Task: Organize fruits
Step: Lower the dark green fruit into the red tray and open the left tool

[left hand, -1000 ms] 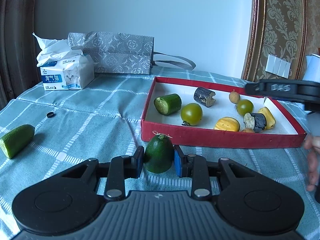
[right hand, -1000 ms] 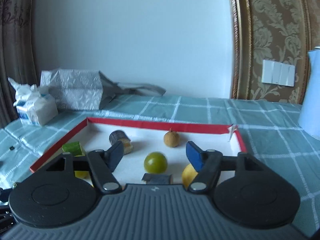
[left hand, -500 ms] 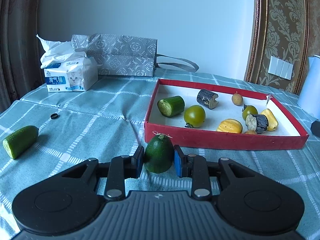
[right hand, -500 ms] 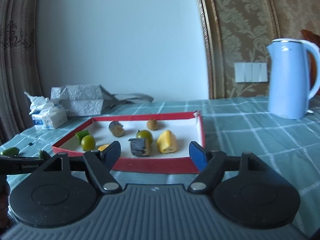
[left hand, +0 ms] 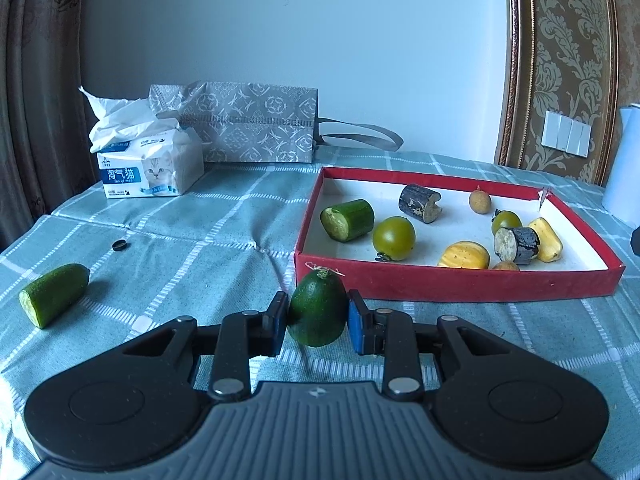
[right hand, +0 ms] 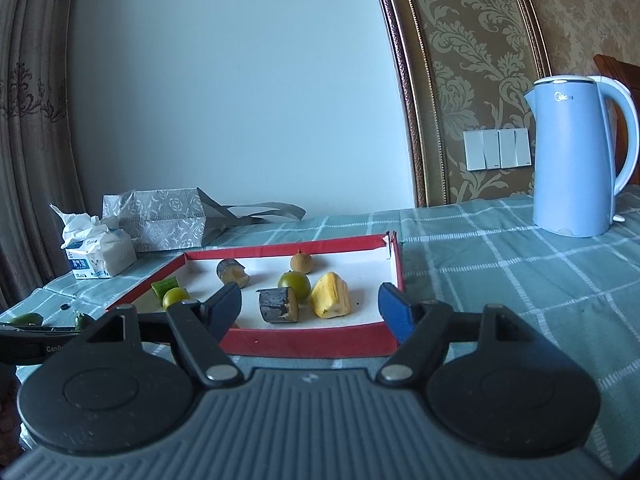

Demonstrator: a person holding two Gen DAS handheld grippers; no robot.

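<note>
The tissue pack near the table's far left corner bears "淘气猫" on a blue label. The blue kettle reads "Midea", faintly. The left gripper's body shows "Gen", cut off.

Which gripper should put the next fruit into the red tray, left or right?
Left. The left gripper is already shut on the dark green fruit, just outside the red tray near wall. The right gripper is open and empty.
</note>
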